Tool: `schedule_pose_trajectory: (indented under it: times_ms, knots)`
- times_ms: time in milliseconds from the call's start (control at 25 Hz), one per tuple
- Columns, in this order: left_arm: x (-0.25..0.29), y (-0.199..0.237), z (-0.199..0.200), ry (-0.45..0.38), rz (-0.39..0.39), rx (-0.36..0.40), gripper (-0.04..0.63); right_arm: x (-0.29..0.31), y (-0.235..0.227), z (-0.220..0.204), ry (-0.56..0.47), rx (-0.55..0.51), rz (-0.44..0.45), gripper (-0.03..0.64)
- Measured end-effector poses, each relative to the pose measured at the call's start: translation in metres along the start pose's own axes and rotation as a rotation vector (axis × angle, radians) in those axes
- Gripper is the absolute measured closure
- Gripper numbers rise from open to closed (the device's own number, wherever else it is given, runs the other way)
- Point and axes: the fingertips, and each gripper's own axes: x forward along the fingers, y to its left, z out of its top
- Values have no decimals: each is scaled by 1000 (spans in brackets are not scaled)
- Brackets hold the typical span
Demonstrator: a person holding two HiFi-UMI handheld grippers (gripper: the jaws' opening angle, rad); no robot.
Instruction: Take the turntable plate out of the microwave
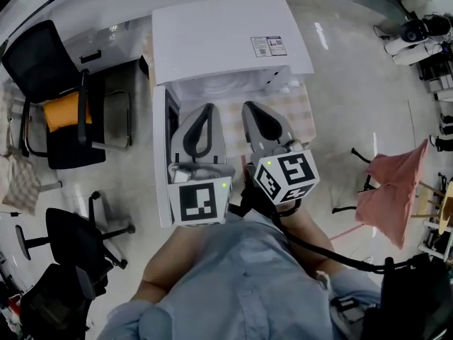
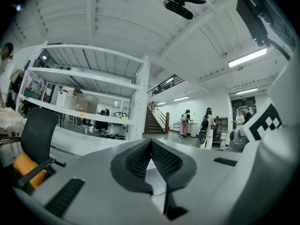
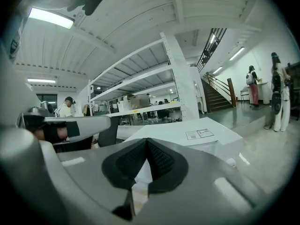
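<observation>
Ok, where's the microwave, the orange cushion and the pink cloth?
microwave [image 1: 226, 37], head view, on its flat white top.
orange cushion [image 1: 64, 112], head view, on the middle of the cushion.
pink cloth [image 1: 393, 190], head view, on the middle of the hanging cloth.

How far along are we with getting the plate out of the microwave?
Done: the door of the microwave looks swung open toward the left. In hand: nothing; the left gripper and right gripper are both shut and empty, side by side in front of the opening. Left: reach in, grip the plate and lift it out; I cannot make it out clearly inside.
</observation>
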Motion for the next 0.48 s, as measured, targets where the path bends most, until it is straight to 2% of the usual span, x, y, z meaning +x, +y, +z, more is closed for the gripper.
schedule_pose_trajectory:
  times_ms: [160,480]
  knots:
    - [4,-1,0,9,2,-2,588,2,-5,0,6,8,0,620]
    - [33,1,-1,10,43,24,588,27,-24,-5,18,36,61,620]
